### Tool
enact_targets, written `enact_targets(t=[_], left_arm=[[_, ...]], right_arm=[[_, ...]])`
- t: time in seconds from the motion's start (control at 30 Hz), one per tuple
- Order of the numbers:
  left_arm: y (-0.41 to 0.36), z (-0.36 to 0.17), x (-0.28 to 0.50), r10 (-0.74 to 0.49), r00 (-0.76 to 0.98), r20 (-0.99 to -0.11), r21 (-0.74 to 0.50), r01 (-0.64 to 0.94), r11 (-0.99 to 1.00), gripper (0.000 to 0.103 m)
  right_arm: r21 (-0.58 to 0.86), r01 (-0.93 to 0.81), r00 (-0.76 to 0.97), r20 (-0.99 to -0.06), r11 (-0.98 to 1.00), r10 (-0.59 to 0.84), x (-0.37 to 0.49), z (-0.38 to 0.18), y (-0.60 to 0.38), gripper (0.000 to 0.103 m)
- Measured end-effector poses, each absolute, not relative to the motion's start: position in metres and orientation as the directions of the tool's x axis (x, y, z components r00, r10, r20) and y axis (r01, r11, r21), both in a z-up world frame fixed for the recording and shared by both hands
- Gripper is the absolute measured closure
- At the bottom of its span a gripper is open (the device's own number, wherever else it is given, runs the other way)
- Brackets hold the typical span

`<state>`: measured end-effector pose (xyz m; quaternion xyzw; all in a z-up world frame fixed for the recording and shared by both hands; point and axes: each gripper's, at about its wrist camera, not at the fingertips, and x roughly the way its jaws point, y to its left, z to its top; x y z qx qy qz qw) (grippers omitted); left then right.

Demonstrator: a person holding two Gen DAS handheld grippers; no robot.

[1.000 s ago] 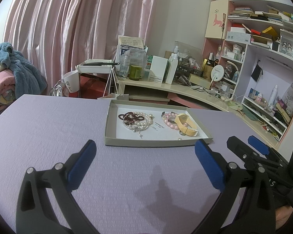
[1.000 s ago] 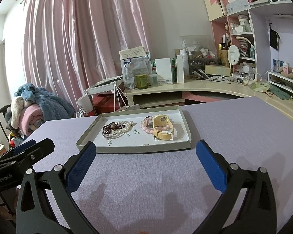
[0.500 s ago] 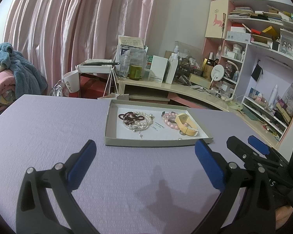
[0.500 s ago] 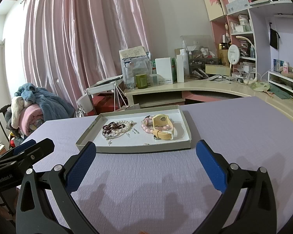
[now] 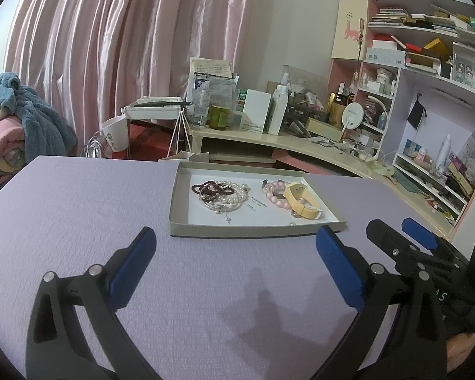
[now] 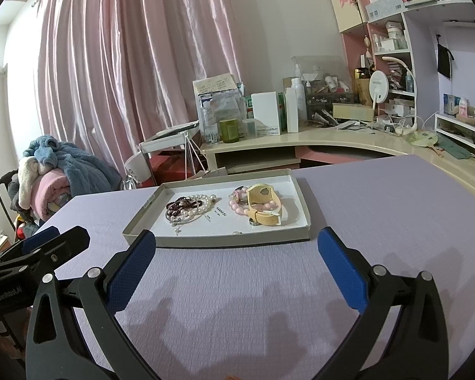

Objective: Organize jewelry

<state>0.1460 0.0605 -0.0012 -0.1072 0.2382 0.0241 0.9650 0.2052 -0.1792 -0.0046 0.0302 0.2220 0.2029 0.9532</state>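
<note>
A shallow grey cardboard tray [image 5: 186, 231] [image 6: 224, 240] lies on the lilac table. In it lie a dark red bead bracelet [image 5: 207, 189] [image 6: 179, 205], a pearl bracelet [image 5: 236, 194] [image 6: 202, 204], a pink bead bracelet [image 5: 274, 191] [image 6: 236, 204] and a yellow strap band [image 5: 300, 199] [image 6: 264, 204]. My left gripper [image 5: 234, 269] is open and empty, hovering short of the tray's near edge. My right gripper [image 6: 236, 269] is open and empty, also just short of the tray. Each gripper shows at the edge of the other's view.
A lilac textured cloth [image 5: 79, 196] covers the table. Behind stand a cluttered cream desk [image 5: 269, 136], pink shelves [image 5: 411, 63], a pink curtain [image 6: 126, 63] and a pile of blankets [image 6: 47, 171] on the left.
</note>
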Motion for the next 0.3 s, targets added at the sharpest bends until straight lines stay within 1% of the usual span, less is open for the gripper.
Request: enact_targets(t=[0.3], left_arm=[[0.0647,-0.0043,0.1456,-0.009,0.881,-0.472,-0.200,-0.097,0.975,0.002]], right_arm=[[0.147,-0.373,0.819,-0.410,0.916,0.400,0.2052,-0.0044,-0.1794,0.001]])
